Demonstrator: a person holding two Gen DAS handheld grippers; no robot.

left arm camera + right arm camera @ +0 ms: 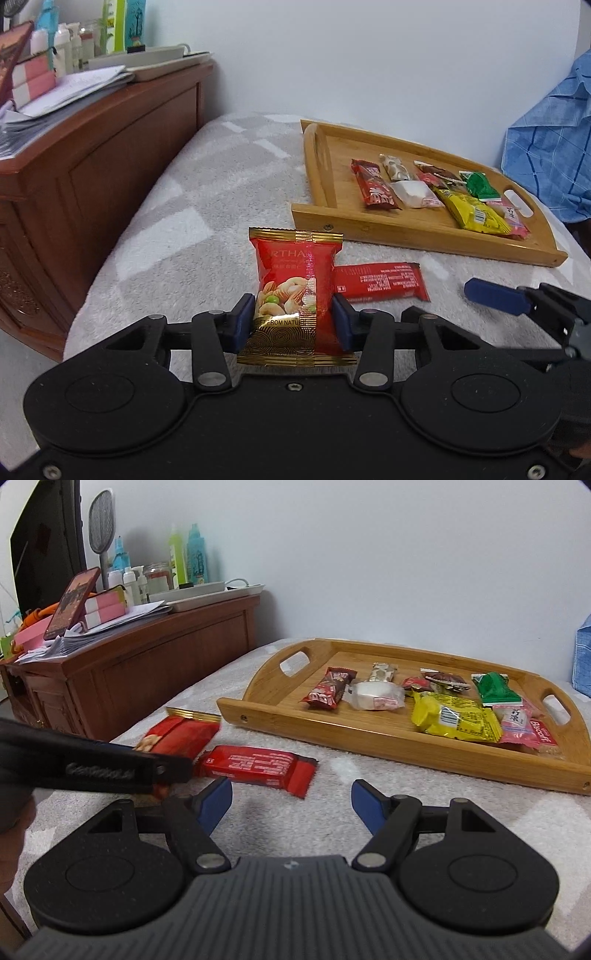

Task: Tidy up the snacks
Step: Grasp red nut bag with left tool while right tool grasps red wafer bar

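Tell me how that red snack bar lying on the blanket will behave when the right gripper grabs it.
The red snack bar lies flat, so it probably won't roll. Its glossy wrapper may slip between the jaws. It looks small and likely light, with crimped ends that would flex.

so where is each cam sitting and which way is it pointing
Left wrist: sits on the left gripper, looking forward over the grey blanket toward the wooden tray; its jaws are shut on the nut packet, and the right gripper's blue finger shows at right.
Right wrist: sits on the right gripper, jaws open, facing the tray from lower down; the left gripper's black arm crosses at left.
Shared: tray, nut packet, red bar, wooden cabinet.
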